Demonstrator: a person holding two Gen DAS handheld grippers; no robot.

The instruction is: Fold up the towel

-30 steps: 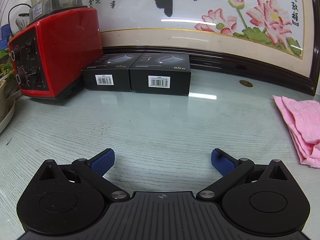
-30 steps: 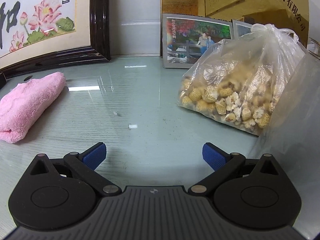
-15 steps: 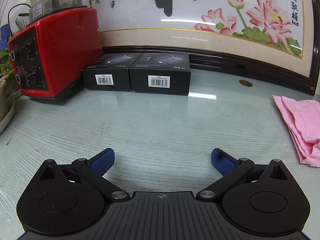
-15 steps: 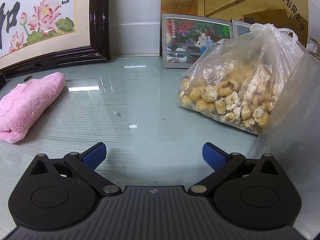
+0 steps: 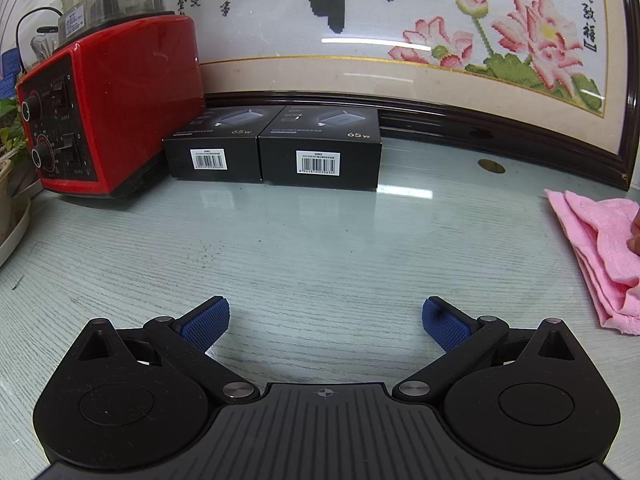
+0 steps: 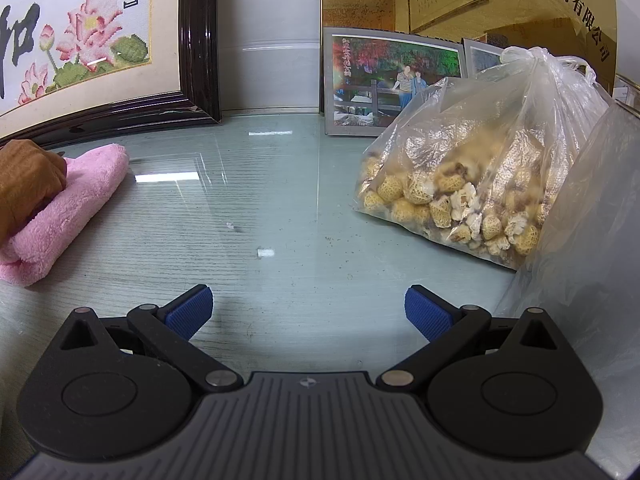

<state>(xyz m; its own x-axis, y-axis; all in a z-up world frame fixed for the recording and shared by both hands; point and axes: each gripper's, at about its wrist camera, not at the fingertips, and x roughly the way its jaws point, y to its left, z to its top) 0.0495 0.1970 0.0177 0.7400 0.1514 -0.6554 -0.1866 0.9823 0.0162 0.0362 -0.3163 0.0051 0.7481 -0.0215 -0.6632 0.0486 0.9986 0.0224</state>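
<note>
A folded pink towel [image 5: 600, 248] lies on the glass-topped table at the far right of the left wrist view. It also shows at the far left of the right wrist view [image 6: 76, 204], where a bare hand [image 6: 28, 188] rests on it. My left gripper [image 5: 325, 320] is open and empty, low over the table, well left of the towel. My right gripper [image 6: 308, 314] is open and empty, low over the table, to the right of the towel.
A red blender base [image 5: 108, 108] and two black boxes [image 5: 272, 146] stand at the back left. A large framed embroidery [image 5: 400, 40] leans behind. A plastic bag of dried food [image 6: 480, 176] and a framed photo [image 6: 392, 84] stand at the right.
A bare hand has come in and rests on the towel. Both grippers have stayed where they were, open.
</note>
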